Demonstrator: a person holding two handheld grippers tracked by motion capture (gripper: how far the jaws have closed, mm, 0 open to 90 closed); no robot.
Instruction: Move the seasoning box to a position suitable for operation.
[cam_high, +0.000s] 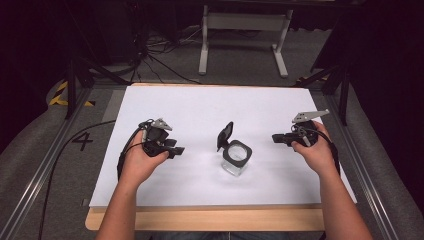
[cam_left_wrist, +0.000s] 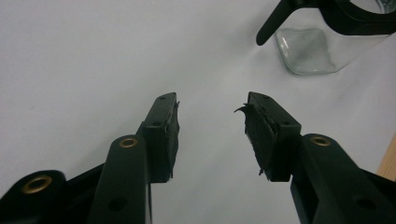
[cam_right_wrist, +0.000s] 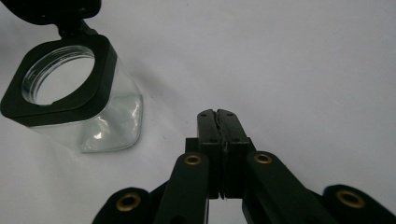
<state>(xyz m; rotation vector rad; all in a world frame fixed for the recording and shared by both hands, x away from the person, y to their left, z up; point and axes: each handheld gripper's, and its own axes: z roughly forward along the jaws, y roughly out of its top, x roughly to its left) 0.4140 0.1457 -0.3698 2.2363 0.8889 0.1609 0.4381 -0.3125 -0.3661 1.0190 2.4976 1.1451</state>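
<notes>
A clear square jar (cam_high: 235, 159) with a black collar stands mid-table, its hinged black lid (cam_high: 226, 134) flipped up and open. The jar looks empty. My left gripper (cam_high: 178, 149) rests to the jar's left, jaws apart with nothing between them; in the left gripper view the gripper (cam_left_wrist: 211, 114) points at bare white surface, the jar (cam_left_wrist: 310, 53) at upper right. My right gripper (cam_high: 275, 137) sits to the jar's right, pointing toward it. In the right gripper view its jaws (cam_right_wrist: 217, 116) are pressed together on nothing, the jar (cam_right_wrist: 74, 100) at upper left.
A white sheet (cam_high: 200, 105) covers the wooden table (cam_high: 210, 220), with bare room all around the jar. Metal rails run along both sides. Cables and a white frame leg (cam_high: 203, 45) lie on the floor beyond the far edge.
</notes>
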